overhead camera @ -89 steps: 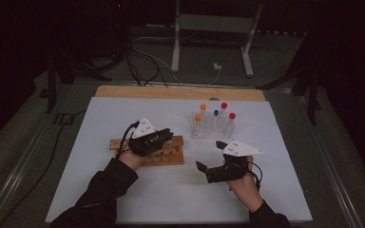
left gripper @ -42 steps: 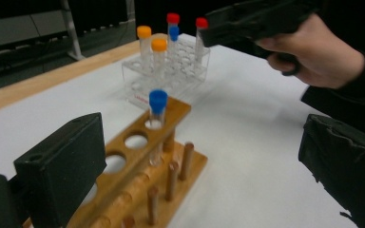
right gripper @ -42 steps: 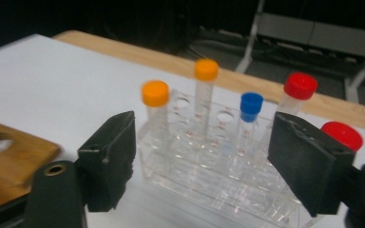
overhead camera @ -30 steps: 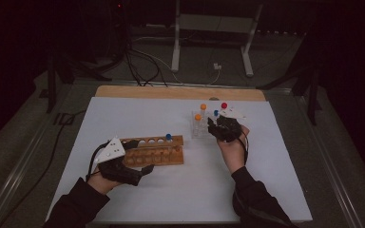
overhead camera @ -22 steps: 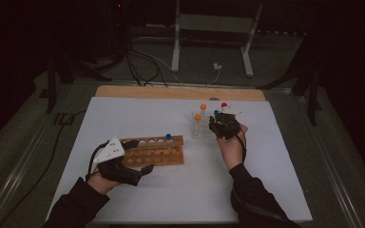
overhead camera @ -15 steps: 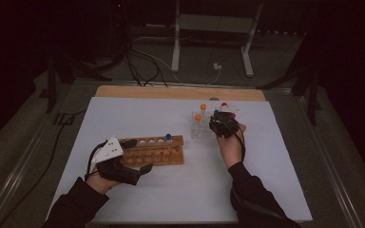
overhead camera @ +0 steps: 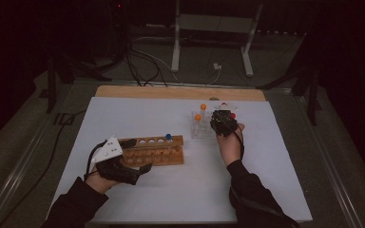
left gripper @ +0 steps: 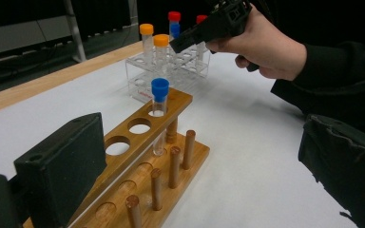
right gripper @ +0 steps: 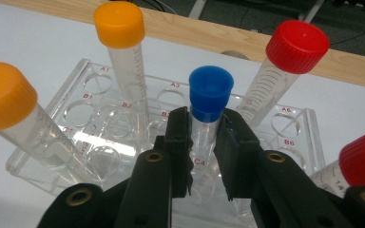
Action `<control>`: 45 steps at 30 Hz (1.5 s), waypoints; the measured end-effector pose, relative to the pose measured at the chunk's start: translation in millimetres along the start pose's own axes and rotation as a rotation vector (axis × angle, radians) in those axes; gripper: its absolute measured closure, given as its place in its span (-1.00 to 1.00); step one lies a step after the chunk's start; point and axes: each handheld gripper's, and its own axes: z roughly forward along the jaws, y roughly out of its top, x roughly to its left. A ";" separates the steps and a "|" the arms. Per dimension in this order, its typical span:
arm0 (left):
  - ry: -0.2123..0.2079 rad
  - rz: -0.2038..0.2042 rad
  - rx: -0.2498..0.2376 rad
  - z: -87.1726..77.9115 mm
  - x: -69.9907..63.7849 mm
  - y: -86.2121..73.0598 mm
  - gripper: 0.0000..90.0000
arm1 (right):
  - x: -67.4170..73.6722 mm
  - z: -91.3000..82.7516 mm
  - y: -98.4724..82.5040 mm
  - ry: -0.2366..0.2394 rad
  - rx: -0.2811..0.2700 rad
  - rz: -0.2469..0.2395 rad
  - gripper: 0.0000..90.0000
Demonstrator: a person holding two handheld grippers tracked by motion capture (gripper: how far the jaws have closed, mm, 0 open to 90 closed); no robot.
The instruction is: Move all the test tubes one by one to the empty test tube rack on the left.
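Observation:
A clear plastic rack [right gripper: 81,90] holds orange-capped, red-capped and blue-capped tubes. My right gripper [right gripper: 205,124] has just closed its jaws on the blue-capped tube [right gripper: 211,90], just under the cap, and the tube stands upright in the rack. In the high view this gripper [overhead camera: 221,118] sits over the clear rack [overhead camera: 198,129]. A wooden rack [overhead camera: 159,151] lies at centre left with one blue-capped tube [overhead camera: 168,137] in its far-right hole. My left gripper [overhead camera: 139,154] is open at that rack's left end, one jaw behind it and one in front, apart from the wood [left gripper: 147,156].
White paper [overhead camera: 266,161] covers the table, with a wooden strip [overhead camera: 171,92] along its far edge. Cables and a metal stand [overhead camera: 176,42] lie on the dark floor beyond. Both sleeves come in from the front edge.
Since three seconds ago the right hand went from the front right up to the clear rack, and the left gripper slid to the wooden rack's left end. Over the last second both hands barely moved.

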 end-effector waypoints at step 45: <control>-0.068 -0.004 0.022 7.4 -6.5 6.3 -0.94 | 14.3 -80.7 16.7 0.157 -0.151 -0.126 0.72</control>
